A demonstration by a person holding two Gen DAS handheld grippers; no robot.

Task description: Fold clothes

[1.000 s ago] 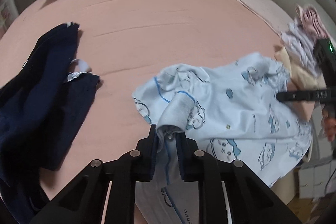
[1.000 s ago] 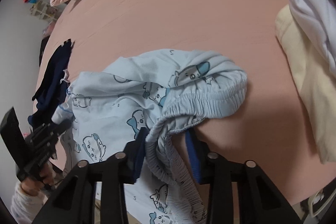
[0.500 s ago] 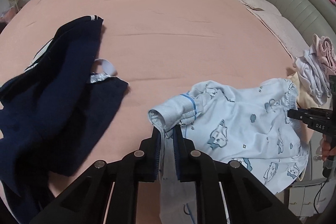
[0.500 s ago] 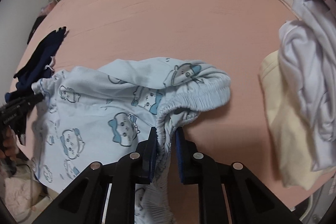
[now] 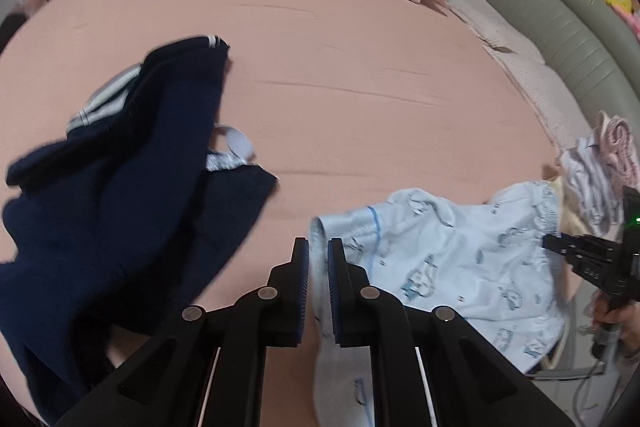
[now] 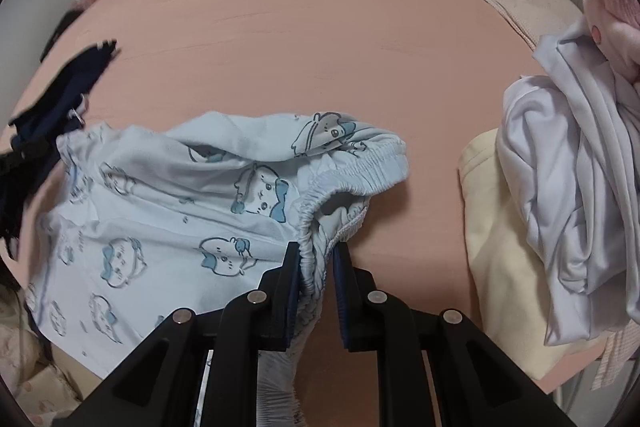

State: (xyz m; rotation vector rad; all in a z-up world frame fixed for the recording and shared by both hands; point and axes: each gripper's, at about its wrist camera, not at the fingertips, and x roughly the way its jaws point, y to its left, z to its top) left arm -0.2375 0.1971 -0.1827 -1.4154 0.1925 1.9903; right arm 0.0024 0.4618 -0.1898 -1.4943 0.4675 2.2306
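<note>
pale blue printed pants | left claw pinches hem, right claw pinches waistband | spread over bed | no fold made yet

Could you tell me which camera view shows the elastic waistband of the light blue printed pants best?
The right wrist view: the gathered waistband fills the centre, and the right tool is pinching it. The left wrist view shows it only small and far off, at the right edge, near that same tool.
</note>
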